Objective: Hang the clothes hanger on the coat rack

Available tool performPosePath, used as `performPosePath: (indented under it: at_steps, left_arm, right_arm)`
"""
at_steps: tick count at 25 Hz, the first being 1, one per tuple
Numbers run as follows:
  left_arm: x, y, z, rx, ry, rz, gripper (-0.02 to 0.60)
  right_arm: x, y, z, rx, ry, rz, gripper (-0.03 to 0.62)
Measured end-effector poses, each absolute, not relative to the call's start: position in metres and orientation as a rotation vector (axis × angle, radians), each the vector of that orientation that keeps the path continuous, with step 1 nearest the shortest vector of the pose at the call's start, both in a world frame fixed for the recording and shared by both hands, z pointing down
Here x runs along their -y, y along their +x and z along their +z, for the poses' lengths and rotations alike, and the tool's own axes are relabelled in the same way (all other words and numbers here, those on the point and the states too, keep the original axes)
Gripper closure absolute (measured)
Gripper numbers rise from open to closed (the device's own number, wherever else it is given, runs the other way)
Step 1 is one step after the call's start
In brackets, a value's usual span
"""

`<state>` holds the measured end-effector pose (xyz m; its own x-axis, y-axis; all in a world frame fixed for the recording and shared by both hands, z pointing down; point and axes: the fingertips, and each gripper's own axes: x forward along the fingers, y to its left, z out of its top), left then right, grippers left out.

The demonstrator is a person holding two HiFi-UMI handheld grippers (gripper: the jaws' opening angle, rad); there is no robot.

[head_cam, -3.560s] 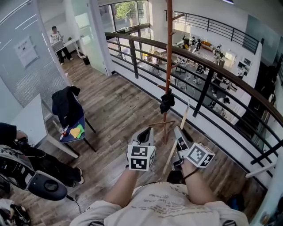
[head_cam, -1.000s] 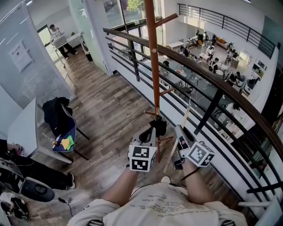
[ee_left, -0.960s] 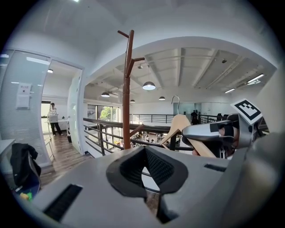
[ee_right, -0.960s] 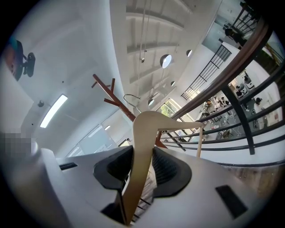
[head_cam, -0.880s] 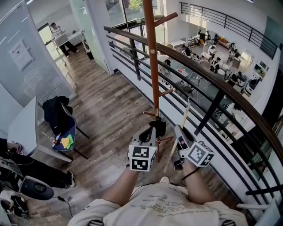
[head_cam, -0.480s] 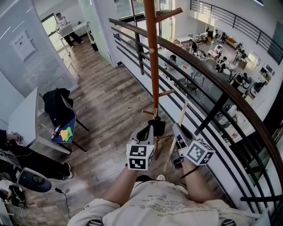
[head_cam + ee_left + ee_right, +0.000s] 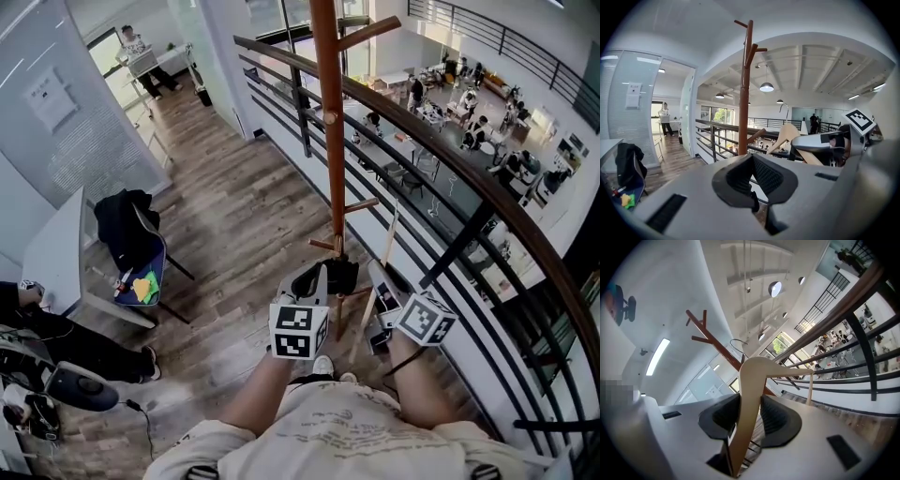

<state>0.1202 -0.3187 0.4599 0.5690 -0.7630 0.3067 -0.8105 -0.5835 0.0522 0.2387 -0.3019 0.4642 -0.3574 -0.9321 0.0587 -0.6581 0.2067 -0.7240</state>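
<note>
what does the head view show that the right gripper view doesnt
Head view only: a chair draped with a dark jacket, the left gripper, and the person's forearms. Right gripper view only: a ceiling lamp, and the right gripper with its jaws clamped on the hanger. Both: the coat rack, the railing, and the hanger.

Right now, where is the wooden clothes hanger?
The clothes hanger is clamped in the right gripper, low and right of centre in the head view, just right of the coat rack pole and short of the balcony railing.
</note>
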Motion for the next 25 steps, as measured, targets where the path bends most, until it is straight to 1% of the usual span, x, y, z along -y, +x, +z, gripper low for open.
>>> performPosePath:
  at_steps: [12, 25]
  left_arm:
    - [0.335, 0.114, 0.459, 1.305, 2.604, 0.369, 0.577]
    - [0.353, 0.092, 0.468, 1.348, 2.559, 0.365, 0.577]
  right_arm:
    - [0.328, 0.236, 0.471, -2.142, -1.519, -0.993, 0.465]
    - [0.358, 0.222, 0.507, -2.202, -1.585, -1.056, 0.465]
